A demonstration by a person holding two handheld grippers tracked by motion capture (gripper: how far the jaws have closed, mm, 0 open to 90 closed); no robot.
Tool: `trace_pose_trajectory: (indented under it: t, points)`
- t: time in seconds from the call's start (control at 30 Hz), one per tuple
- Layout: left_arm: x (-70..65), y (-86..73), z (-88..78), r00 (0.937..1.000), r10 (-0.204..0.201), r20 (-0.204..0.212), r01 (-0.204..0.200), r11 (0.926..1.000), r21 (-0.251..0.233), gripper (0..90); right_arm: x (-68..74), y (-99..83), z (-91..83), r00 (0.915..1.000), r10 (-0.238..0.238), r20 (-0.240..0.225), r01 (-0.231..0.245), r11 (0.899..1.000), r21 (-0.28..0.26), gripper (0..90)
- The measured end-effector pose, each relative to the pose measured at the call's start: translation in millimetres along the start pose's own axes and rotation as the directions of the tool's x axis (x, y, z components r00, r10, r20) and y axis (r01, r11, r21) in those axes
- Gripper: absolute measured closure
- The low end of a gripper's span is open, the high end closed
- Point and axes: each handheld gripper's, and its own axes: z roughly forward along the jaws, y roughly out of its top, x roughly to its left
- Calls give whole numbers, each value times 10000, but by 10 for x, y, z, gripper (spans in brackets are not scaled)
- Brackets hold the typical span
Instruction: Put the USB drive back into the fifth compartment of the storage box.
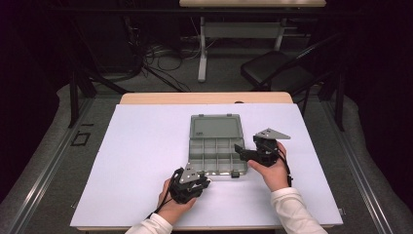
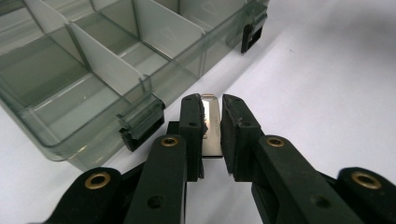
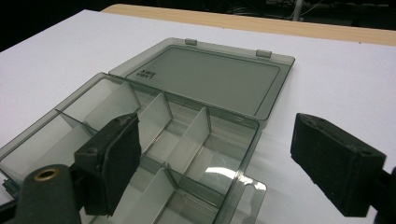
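I see a small shiny metal piece [image 2: 211, 123] between the jaws of my left gripper [image 2: 211, 100]; the jaws are clenched on it, just beside the front wall of the organizer box [image 1: 215, 155], close to one black latch [image 2: 142, 122]. The box is transparent grey, with dividers, and it lies near the middle of the white table sheet [image 1: 141, 156]. Its lid [image 3: 212, 77] is opened flat on the far side. My right gripper [image 3: 219, 154] is at the right edge of the box with jaws wide and released, one pad [image 3: 112, 156] above a compartment, the other over the sheet, grasping nothing.
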Motion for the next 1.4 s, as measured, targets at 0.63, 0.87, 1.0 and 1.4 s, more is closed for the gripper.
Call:
trace_pose_trajectory:
  t: [0.63, 0.87, 1.0, 1.4]
  points:
    - [198, 391, -187, 9983, -506, -285, 475, 9938, -1001, 792, 8, -5, 8, 10000, -13, 31, 13, 10000, 43, 157]
    - [355, 575, -214, 9952, -811, -544, 743, 9903, -1172, 793, -8, -10, 9, 10000, 66, 42, -66, 10000, 36, 157]
    - [430, 611, -199, 9932, -920, -712, 830, 9891, -1213, 793, -13, -10, 10, 10000, 88, 44, -88, 10000, 34, 157]
    - [502, 508, -116, 9873, -1174, -1068, 1090, 9907, -809, 793, -11, -20, 23, 9999, 82, 94, -83, 9999, 108, 157]
